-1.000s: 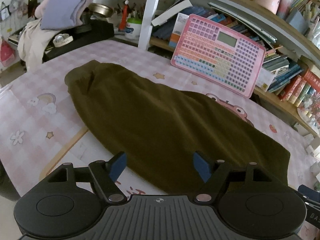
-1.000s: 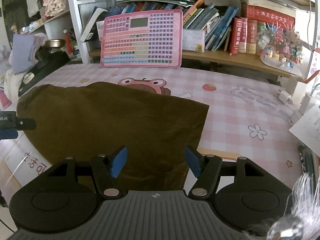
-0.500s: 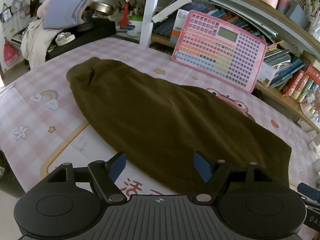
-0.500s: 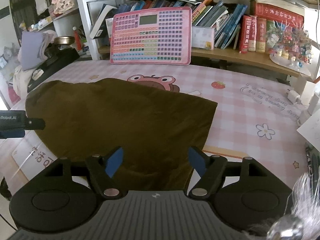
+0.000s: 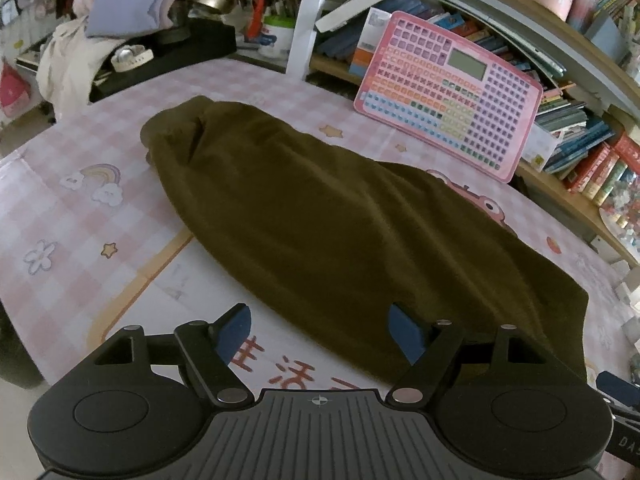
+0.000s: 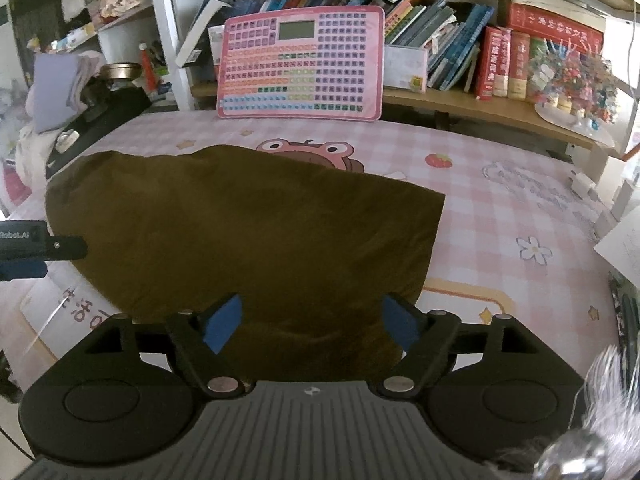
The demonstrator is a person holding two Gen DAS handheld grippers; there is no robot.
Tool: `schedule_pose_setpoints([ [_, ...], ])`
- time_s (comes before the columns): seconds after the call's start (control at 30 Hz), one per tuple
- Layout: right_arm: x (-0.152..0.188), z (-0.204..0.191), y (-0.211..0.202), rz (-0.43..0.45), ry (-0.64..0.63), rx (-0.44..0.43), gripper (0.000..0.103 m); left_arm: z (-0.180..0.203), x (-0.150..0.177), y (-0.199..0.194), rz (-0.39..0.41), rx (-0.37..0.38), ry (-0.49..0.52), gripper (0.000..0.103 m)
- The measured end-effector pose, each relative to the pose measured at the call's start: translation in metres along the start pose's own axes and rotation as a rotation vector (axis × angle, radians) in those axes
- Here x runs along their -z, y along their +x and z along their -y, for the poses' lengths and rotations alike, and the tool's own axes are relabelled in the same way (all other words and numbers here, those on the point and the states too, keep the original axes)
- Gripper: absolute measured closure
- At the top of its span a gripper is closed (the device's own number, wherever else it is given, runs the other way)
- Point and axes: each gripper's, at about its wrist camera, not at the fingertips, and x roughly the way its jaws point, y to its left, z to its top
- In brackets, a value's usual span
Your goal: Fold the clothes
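Here, olive garment [image 5: 340,232] flat on checked tablecloth [image 5: 80,216] — left gripper [image 5: 320,330] apart; right gripper [image 6: 310,322] opening, both empty

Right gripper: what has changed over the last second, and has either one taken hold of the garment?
The right gripper has spread its blue fingers wider and its jaws are still opening, with nothing pinched between them. The left gripper stays open and holds nothing. The olive garment lies flat on the pink checked table cover as before, and the pink keyboard toy has not moved.
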Motion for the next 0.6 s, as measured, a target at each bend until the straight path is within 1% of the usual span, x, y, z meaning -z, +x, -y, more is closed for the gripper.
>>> schedule_pose_setpoints([
  [0.17,0.0,-0.024,0.0,-0.01,0.019,0.047,0.018,-0.024,-0.012,0.005,-0.011,0.031,-0.006,0.022],
  [0.4,0.002,-0.064,0.008,-0.034,0.034,0.088,0.016,-0.065,-0.029,0.017,-0.045,0.057,-0.028,0.022],
  [0.6,0.002,-0.093,0.017,-0.039,0.068,0.123,0.016,-0.088,-0.04,0.024,-0.07,0.088,-0.009,0.022],
])
